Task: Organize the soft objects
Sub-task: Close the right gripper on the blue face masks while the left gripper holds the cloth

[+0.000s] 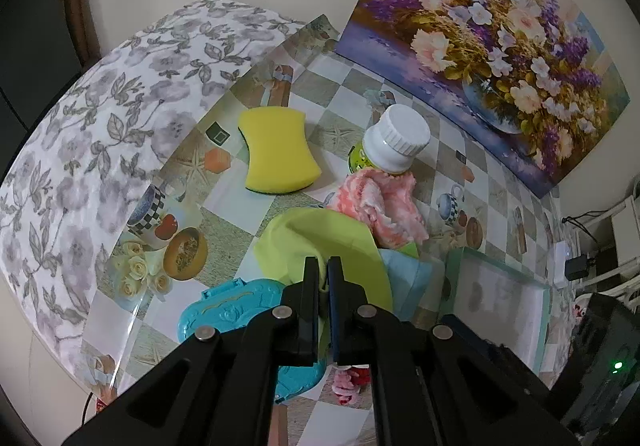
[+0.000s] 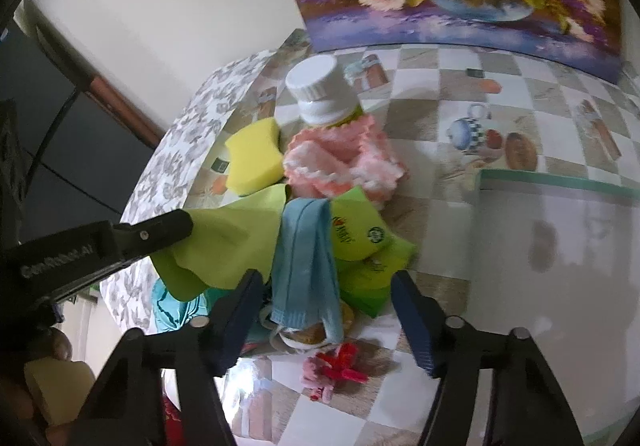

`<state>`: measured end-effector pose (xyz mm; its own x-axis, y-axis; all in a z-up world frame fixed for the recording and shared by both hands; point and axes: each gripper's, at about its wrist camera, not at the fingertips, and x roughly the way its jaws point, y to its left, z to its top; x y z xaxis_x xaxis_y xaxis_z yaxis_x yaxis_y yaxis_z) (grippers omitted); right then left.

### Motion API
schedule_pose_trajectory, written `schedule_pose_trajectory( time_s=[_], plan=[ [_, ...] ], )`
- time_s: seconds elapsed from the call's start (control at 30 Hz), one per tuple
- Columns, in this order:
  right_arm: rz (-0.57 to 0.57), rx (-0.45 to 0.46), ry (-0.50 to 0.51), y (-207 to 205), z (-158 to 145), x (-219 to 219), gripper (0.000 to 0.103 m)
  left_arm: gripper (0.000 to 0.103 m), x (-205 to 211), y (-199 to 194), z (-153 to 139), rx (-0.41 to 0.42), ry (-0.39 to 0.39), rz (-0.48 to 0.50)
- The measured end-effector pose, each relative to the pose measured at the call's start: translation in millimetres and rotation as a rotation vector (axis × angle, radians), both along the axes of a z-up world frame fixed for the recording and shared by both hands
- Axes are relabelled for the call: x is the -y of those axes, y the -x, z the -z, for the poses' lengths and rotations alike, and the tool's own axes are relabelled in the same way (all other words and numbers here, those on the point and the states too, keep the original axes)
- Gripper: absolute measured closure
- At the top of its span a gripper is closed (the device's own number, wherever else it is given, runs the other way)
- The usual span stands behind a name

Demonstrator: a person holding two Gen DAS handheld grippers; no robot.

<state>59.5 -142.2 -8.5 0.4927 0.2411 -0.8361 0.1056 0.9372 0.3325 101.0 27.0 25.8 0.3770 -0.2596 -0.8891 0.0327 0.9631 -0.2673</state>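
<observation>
My left gripper (image 1: 323,266) is shut on a lime-green cloth (image 1: 320,242) and holds it lifted; from the right wrist view that gripper (image 2: 188,224) pinches the cloth's (image 2: 236,242) left edge. A light blue cloth (image 2: 304,266) hangs over the pile, just ahead of my open, empty right gripper (image 2: 326,298). A pink and white knitted cloth (image 1: 384,206) lies against a white-capped bottle (image 1: 394,142). A yellow sponge (image 1: 278,150) lies flat on the table. A small pink and red soft toy (image 2: 332,370) lies near the front.
A white box lid with green rim (image 2: 560,246) sits at the right. A turquoise plastic case (image 1: 232,310) lies at the front left. A green printed packet (image 2: 360,234) lies in the pile. A flower painting (image 1: 500,38) leans against the wall.
</observation>
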Motion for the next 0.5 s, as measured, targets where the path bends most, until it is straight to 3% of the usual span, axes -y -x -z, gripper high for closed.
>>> schedule_pose_trajectory(
  time_s=[0.3,0.43,0.5],
  plan=[
    [-0.040,-0.047,-0.011,-5.6,16.5,-9.8,0.054,0.099,-6.8,-4.2,8.4,-0.033,0.007,-0.031],
    [-0.058,-0.042,-0.020,-5.5,17.4,-12.4,0.080,0.099,-6.2,-4.4,8.7,-0.033,0.003,-0.030],
    [-0.060,-0.035,-0.012,-4.6,15.4,-13.0,0.086,0.099,-5.8,-4.2,8.9,-0.032,-0.001,-0.030]
  ],
)
